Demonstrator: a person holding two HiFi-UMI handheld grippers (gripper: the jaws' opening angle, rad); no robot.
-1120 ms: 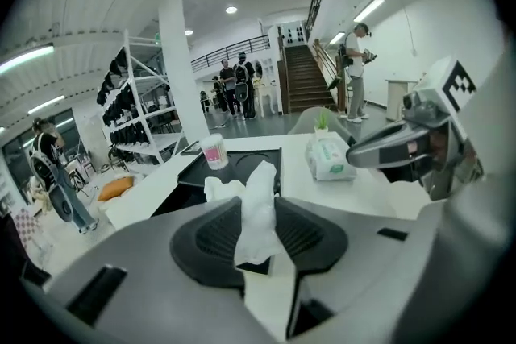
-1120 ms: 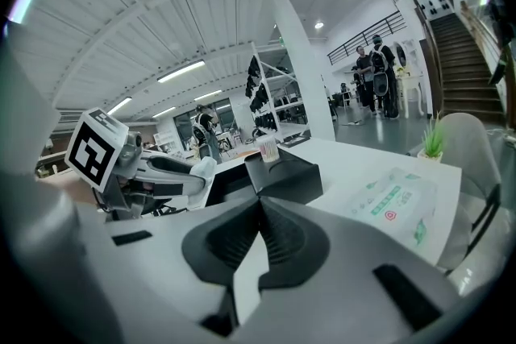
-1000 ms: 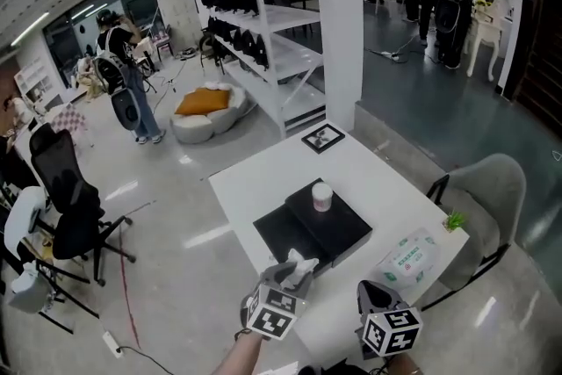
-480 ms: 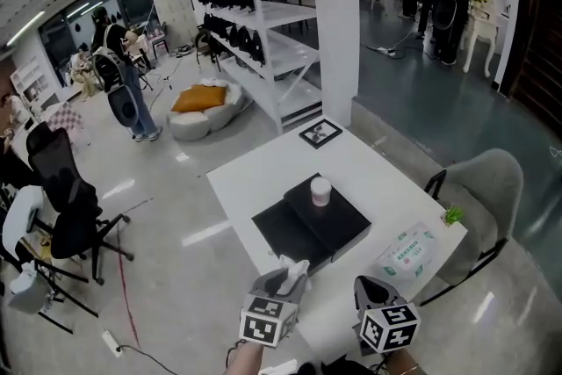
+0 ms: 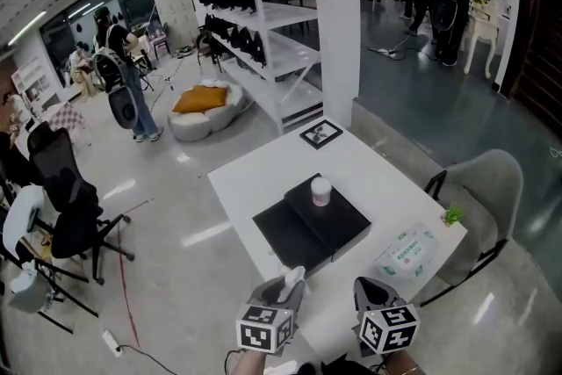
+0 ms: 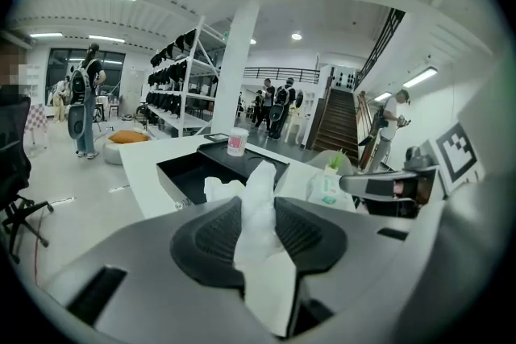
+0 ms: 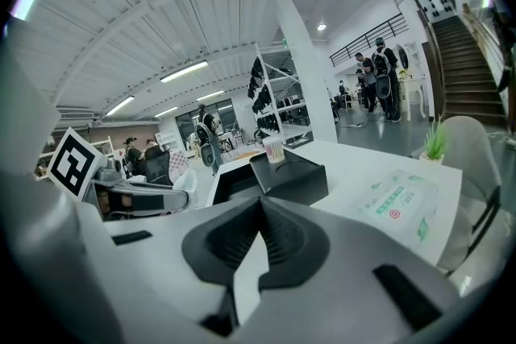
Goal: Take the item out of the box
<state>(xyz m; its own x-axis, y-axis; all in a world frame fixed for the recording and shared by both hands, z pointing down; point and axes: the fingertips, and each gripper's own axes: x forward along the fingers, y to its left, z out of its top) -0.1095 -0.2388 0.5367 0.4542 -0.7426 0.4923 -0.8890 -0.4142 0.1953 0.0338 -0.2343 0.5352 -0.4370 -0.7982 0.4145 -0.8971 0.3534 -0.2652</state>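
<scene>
No legible words anywhere in the room.

- Pack (image 5: 411, 255) at the right edge of the table (image 5: 255, 187): green print and a small red round mark on its white face, too small to read.
- Cup (image 5: 321, 191) on the black box (image 5: 344, 226), mid-table: pink band, lettering not decipherable.
- Card (image 5: 321, 136) at the table's far corner: black-and-white square pattern, no letters.
- Cube (image 5: 264, 330) on the left gripper (image 5: 294, 278) and cube (image 5: 387, 330) on the right gripper (image 5: 369, 285): black-and-white square markers, no characters or numbers.

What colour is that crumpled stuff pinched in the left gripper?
White: the tissue paper shows best in the left gripper view.
</scene>
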